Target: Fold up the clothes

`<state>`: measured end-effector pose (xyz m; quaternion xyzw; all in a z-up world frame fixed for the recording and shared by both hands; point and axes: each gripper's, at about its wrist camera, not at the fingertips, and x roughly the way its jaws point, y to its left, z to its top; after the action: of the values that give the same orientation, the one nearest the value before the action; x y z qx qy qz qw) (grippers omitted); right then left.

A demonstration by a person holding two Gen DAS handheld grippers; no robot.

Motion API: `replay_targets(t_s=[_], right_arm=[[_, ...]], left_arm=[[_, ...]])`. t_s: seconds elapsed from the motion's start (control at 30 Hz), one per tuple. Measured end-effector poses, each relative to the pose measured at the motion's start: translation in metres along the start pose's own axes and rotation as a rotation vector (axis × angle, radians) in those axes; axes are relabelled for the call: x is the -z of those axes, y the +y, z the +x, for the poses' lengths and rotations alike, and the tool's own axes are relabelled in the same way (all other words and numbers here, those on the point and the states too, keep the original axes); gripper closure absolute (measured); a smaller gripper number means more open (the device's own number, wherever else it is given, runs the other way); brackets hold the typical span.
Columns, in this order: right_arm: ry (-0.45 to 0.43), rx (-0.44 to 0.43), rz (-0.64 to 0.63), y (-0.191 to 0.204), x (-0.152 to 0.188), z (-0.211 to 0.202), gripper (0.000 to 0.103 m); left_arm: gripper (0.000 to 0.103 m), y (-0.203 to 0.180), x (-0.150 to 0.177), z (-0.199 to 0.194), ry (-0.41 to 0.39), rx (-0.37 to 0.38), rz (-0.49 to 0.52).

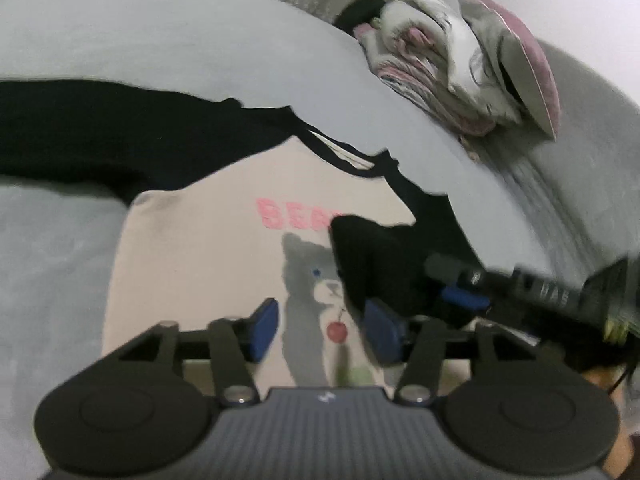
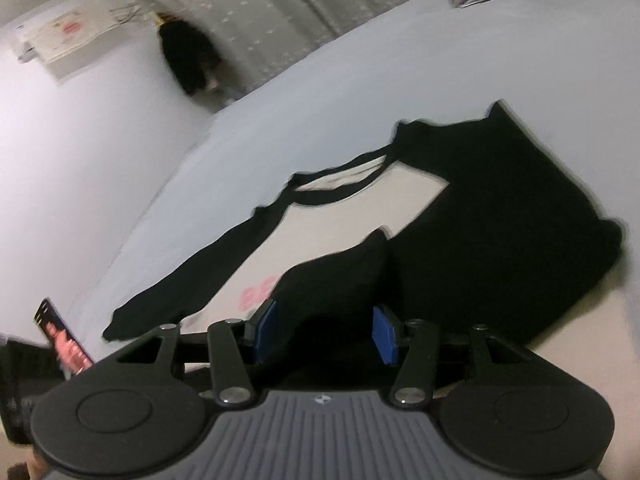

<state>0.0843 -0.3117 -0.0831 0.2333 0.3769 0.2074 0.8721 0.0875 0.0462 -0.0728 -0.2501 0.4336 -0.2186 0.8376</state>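
Left tool [image 1: 324, 330]: jaws apart, empty, above the shirt [image 1: 200, 264].
Right tool [image 2: 326, 334]: jaws half apart; black sleeve [image 2: 336, 280] between, grip unclear.
Bed [image 1: 160, 40]: under the shirt.

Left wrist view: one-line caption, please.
Open left gripper above a cream cat-print shirt with black sleeves, spread on a pale bed.

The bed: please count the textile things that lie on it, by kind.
Shirt, cream body with black sleeves: 1
Pile of folded bedding, pink and grey: 1
Pillow, pink-edged: 1
Total: 3
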Motion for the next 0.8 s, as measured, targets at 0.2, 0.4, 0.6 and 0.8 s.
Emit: replay_targets(t_s=[0.2,0.4,0.6,0.8], right_arm=[[-0.038,-0.053,-0.104,0.024,0.016,0.006,0.053],[-0.018,-0.12,-0.287,0.066,0.037,0.012,0.053],[0.054,-0.155,-0.513,0.103,0.07,0.018,0.053],[0.042,-0.118,-0.701,0.118,0.092,0.013,0.053]], left_arm=[[0.025,0.029,-0.005,-0.013,-0.028,0.127,-0.186],[0.023,0.053,-0.003,-0.014,-0.042,0.207,-0.322],[0.023,0.065,-0.001,-0.011,-0.057,0.254,-0.393],[0.022,0.06,-0.003,-0.004,-0.049,0.25,-0.387]])
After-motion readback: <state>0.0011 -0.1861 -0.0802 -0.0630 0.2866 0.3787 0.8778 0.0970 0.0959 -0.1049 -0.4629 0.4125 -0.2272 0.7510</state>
